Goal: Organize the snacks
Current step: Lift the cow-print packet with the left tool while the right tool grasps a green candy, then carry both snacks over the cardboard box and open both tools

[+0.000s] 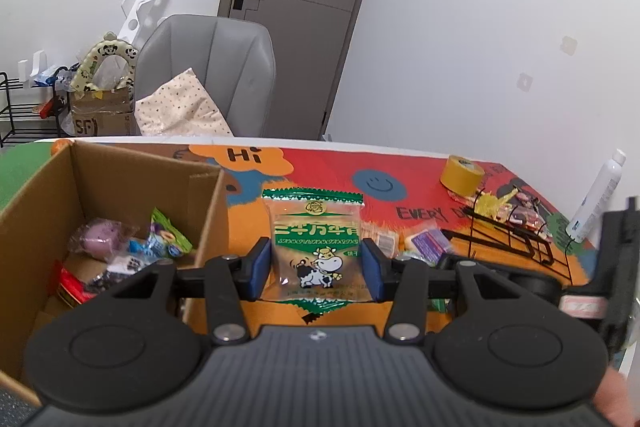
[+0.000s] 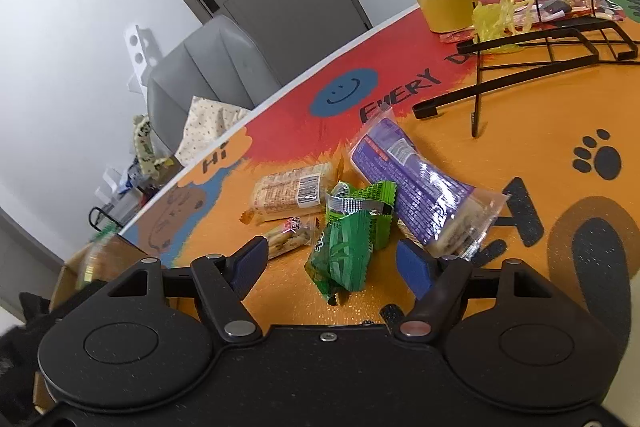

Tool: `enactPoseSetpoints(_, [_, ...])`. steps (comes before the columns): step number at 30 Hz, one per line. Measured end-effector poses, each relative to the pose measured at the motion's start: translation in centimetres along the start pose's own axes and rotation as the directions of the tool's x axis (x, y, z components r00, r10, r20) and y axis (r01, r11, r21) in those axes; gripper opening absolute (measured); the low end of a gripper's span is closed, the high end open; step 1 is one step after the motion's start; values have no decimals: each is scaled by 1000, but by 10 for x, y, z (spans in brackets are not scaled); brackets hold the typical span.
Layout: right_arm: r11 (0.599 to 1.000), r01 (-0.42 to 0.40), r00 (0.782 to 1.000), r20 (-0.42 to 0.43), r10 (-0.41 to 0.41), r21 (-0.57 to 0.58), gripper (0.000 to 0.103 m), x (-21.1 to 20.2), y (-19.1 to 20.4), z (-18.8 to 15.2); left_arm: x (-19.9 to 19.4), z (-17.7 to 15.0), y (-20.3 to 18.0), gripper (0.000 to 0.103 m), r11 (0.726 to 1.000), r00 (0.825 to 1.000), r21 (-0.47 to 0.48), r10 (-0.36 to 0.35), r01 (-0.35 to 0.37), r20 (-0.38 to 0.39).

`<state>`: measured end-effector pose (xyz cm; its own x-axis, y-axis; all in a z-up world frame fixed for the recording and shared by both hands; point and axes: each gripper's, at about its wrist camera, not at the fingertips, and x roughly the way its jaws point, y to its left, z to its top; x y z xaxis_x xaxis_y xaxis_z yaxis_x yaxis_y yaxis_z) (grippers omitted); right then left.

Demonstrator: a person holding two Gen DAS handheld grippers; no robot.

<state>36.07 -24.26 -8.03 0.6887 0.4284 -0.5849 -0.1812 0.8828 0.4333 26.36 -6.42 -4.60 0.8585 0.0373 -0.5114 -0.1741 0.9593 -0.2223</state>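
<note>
My left gripper (image 1: 316,265) is shut on a green-and-clear biscuit packet with a cartoon cow (image 1: 316,247), held upright above the table just right of a cardboard box (image 1: 208,219). Several wrapped snacks (image 1: 120,247) lie in the box. My right gripper (image 2: 332,261) is open above a pile of snacks on the table: a green packet (image 2: 348,251) sits between and beyond its blue pads (image 2: 414,267) without touching them. A purple-wrapped bar (image 2: 416,195), a tan cracker pack (image 2: 288,193) and a small clear snack (image 2: 288,237) lie around it.
A colourful mat (image 2: 520,115) covers the table. At its far right stand a yellow tape roll (image 2: 446,5), a black wire rack (image 2: 540,47) with yellow and pink wrappers, and a white bottle (image 1: 596,199). A grey chair (image 1: 212,67) stands behind the table.
</note>
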Motion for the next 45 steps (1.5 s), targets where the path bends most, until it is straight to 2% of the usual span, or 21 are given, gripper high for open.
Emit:
enactPoseSetpoints(1, [1000, 8, 1000, -8, -8, -5, 72, 4, 1, 0, -1, 1, 1, 46, 1000, 1000, -2, 0, 0, 3])
enactPoseSetpoints(2, [1000, 16, 1000, -22, -16, -9, 63, 8, 2, 0, -2, 2, 1, 46, 1000, 1000, -2, 0, 0, 6])
enactPoseSetpoints(3, [1000, 17, 999, -39, -17, -13, 34, 13, 3, -1, -3, 3, 1, 46, 1000, 1000, -2, 0, 0, 7])
enactPoseSetpoints(4, [1000, 16, 998, -59, -17, -10, 26, 18, 2, -2, -4, 4, 2, 46, 1000, 1000, -1, -1, 1, 9])
enactPoseSetpoints(6, [1000, -2, 999, -52, 2, -1, 22, 17, 2, -4, -6, 4, 3, 46, 1000, 1000, -3, -2, 2, 14])
enactPoseSetpoints(17, [999, -27, 1000, 8, 27, -40, 21, -13, 19, -5, -15, 3, 16, 46, 1000, 1000, -26, -1, 2, 22])
enactPoseSetpoints(23, [996, -75, 997, 21, 76, -44, 21, -25, 36, -5, -24, 6, 27, 46, 999, 999, -42, -2, 3, 37])
enactPoseSetpoints(30, [990, -114, 992, 47, 118, -78, 21, -35, 63, -7, -30, 11, 52, 46, 997, 999, -73, 25, -22, 46])
enactPoseSetpoints(45, [969, -184, 980, 45, 193, -163, 21, -38, 124, -13, -46, 17, 112, 47, 984, 994, -159, 92, -80, 66])
